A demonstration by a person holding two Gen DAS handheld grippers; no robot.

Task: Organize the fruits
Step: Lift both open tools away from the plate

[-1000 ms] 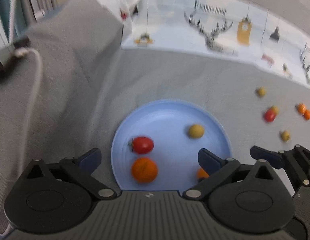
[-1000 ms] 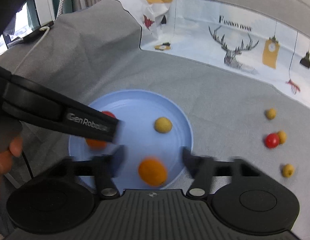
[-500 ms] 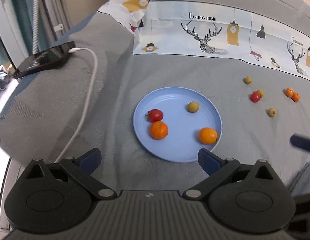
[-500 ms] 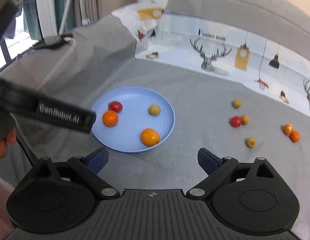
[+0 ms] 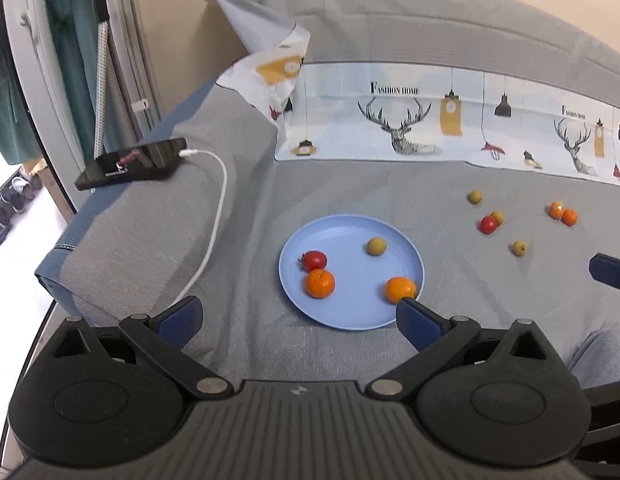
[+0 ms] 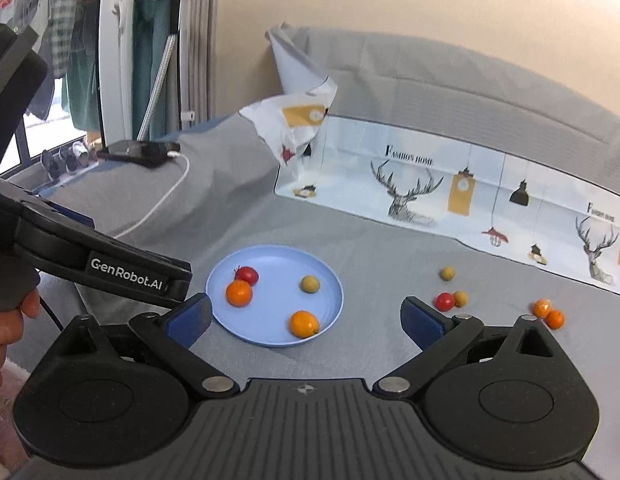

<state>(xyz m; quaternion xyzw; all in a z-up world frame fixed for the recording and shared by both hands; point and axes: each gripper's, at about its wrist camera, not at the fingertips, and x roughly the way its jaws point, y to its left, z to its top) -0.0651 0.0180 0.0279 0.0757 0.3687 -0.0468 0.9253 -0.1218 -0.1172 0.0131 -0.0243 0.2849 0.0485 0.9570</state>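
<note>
A light-blue plate (image 5: 349,276) (image 6: 278,300) lies on the grey cloth. On it are a red tomato (image 5: 314,261), two oranges (image 5: 319,283) (image 5: 400,289) and a yellow-green fruit (image 5: 376,246). Right of the plate, several loose fruits lie on the cloth: a red one (image 5: 488,224) (image 6: 445,301), a pair of small oranges (image 5: 562,213) (image 6: 549,313) and yellowish ones (image 5: 519,247). My left gripper (image 5: 298,312) hangs open and empty above the plate's near edge. The jaws of my right gripper (image 6: 306,314) are opening, with nothing between them.
A black phone (image 5: 130,164) with a white cable (image 5: 214,216) rests on a raised grey cushion at the left. A printed cloth with deer (image 5: 429,128) runs along the back. A hand (image 6: 6,320) holds the left gripper. The bed's edge drops off at the left.
Both grippers have drawn back and up from the plate. The right jaws have spread wider, and the orange that was between them now lies on the plate.
</note>
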